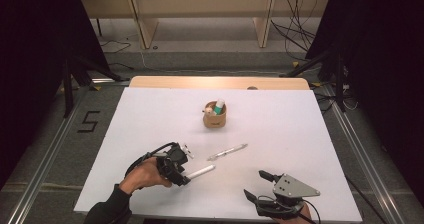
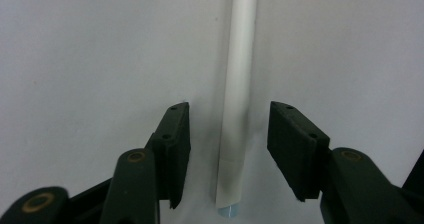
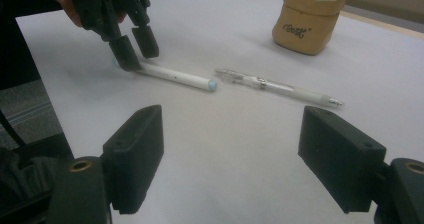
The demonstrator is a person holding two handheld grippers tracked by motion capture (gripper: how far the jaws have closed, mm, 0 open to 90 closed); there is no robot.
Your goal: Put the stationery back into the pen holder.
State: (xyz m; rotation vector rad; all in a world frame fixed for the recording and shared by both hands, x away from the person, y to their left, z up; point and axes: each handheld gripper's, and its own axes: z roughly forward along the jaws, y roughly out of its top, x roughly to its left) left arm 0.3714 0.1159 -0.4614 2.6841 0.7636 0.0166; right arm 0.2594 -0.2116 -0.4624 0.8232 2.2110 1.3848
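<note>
A lab set up for recording: a white table [image 1: 150,114] stands between metal floor rails [image 1: 45,159] and black stands [image 1: 67,79], with loose cables [image 1: 295,19] on the floor, a taped "5" [image 1: 88,121] and dark curtains [image 1: 30,59].

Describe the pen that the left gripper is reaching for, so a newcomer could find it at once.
On the white table, look near the front edge, below the tan pouch. The white pen lies between the left gripper jaws; unlike the clear pen beside it, it is opaque with a pale blue tip.
</note>
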